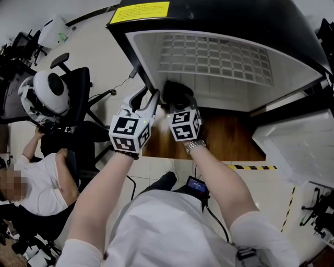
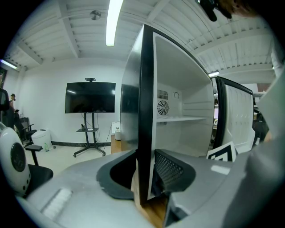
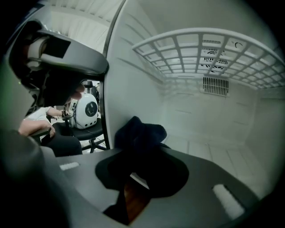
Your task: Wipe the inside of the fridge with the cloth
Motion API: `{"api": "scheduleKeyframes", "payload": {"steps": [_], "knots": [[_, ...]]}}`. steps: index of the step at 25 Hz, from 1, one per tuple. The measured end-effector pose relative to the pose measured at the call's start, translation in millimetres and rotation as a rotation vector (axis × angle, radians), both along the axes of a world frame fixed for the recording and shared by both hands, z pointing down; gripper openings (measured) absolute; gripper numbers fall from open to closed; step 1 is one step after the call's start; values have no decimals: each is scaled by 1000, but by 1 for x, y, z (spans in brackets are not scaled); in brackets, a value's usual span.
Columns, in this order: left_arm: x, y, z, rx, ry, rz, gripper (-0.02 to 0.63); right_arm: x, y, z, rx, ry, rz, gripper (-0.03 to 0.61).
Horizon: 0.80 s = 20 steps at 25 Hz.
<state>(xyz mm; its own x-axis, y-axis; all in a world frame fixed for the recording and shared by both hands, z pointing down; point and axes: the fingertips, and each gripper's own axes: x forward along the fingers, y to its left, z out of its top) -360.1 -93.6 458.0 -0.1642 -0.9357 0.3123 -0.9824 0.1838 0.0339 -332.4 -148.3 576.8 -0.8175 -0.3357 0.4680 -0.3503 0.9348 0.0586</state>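
Only the gripper views show it: left gripper (image 2: 143, 176) clamps the fridge (image 2: 187, 102) at its front wall edge, right gripper (image 3: 141, 165) clamps the cloth (image 3: 140, 133).

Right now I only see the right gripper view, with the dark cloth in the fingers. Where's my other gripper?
Observer: Just left of the right gripper and its cloth. The left gripper has its fingers closed on the fridge wall at the front edge.
Operator: Is the door open?
Observer: Yes, the door stands swung open at the right.
Operator: Anything on top of the fridge?
Observer: A yellow label near the front edge.
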Motion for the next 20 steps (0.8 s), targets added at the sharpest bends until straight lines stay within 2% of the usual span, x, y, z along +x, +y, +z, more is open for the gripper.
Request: {"api": "scheduleKeyframes", "payload": {"steps": [20], "knots": [[-1,1,0,-7,-3,-27,124,73,-58,2,50,36,130,91]]}}
